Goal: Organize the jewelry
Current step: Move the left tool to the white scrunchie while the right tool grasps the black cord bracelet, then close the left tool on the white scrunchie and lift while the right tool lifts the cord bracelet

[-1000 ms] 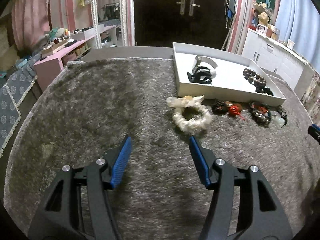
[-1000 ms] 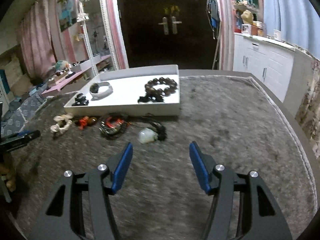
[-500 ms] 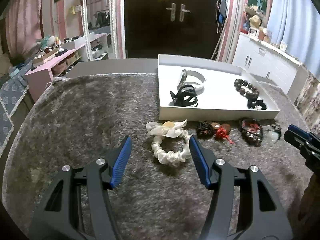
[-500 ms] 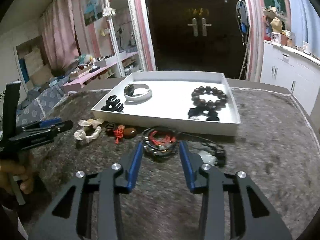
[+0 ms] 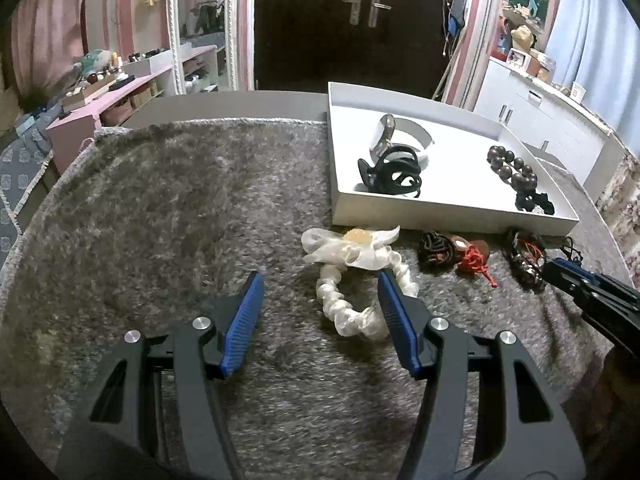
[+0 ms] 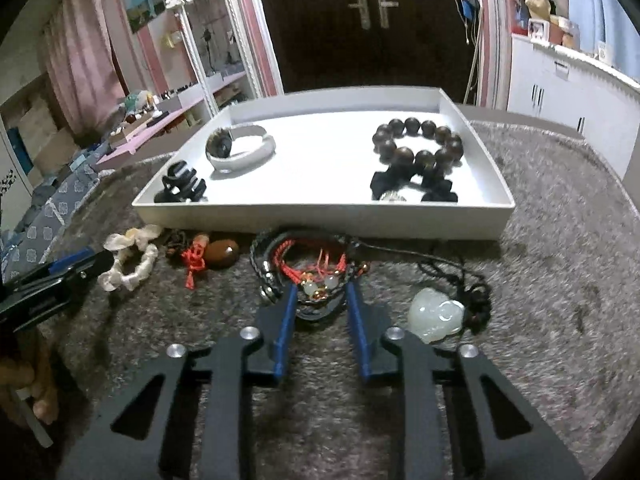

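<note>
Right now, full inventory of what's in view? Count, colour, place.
tray: 1, white, on rug
bead bracelet: 1, dark brown, in tray, right
black hair tie: 1, in tray, front right
watch: 1, white band, in tray, left
claw clip: 1, black, tray front-left corner
scrunchie: 1, cream, rug, between left tongs' fingers
amber pendant: 1, brown, red cord, rug
cord bracelets: bundle, black and red, rug
jade pendant: 1, pale green, rug
left tongs: open
right tongs: open around cord bracelets

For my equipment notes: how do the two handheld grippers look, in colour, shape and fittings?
Both look alike. The left gripper and the right gripper have matte black angular frames with triangular cut-outs, round silver bolts at the joints, and two tapering fingers faced with ribbed blue pads. No cables or markings show. A bare hand shows, without sleeve.
</note>
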